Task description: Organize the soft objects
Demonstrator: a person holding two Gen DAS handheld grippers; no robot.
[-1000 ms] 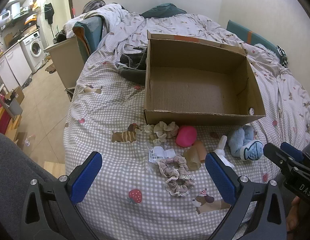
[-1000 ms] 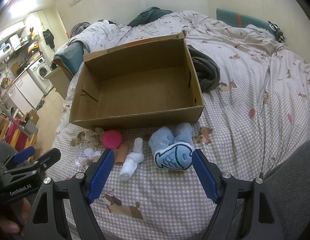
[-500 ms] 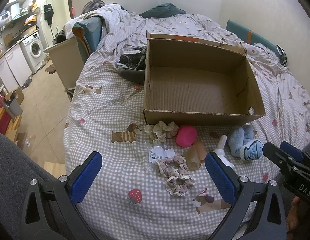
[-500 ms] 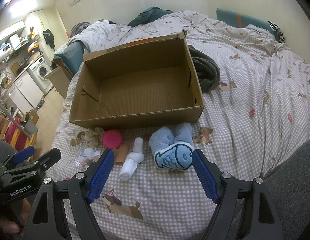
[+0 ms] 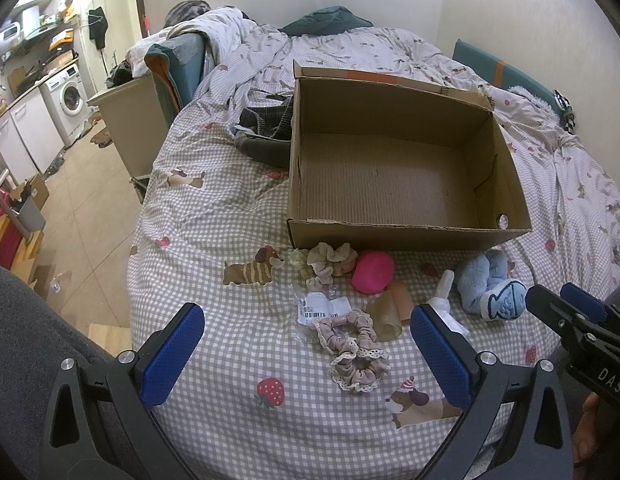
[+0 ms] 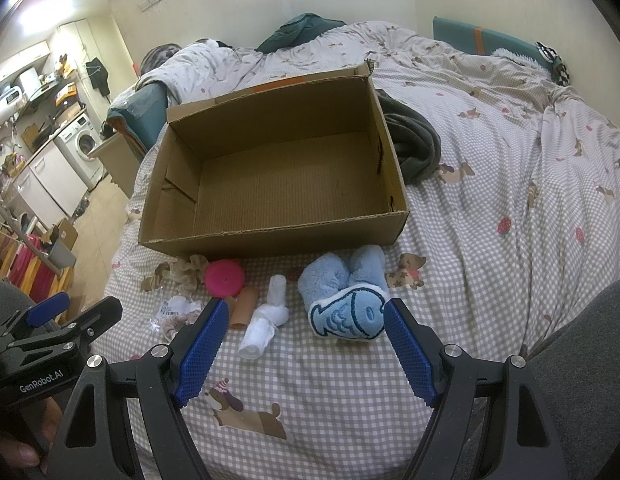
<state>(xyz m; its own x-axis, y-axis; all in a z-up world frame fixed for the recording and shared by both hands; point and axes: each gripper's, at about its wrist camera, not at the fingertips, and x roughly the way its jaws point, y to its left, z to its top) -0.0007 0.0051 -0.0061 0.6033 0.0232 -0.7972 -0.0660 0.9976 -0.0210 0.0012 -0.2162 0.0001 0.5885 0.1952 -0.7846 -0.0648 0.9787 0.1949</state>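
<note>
Both grippers, left [image 5: 305,354] and right [image 6: 305,344], are hovering over the bed [image 6: 490,280], jaws apart (nothing held). Toys are lying beside the box [image 6: 269,184].

Matt corrugated cardboard box [image 5: 394,236]; fleecy blue plush [image 6: 346,300]; ruffled cloth scrunchie [image 5: 352,346]; checked cotton-like bedsheet [image 5: 229,340]; textured blue gripper pads [image 6: 199,354].

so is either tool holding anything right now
Nothing is held. The left tool and right tool are both open above the bed, pads touching no item.
</note>
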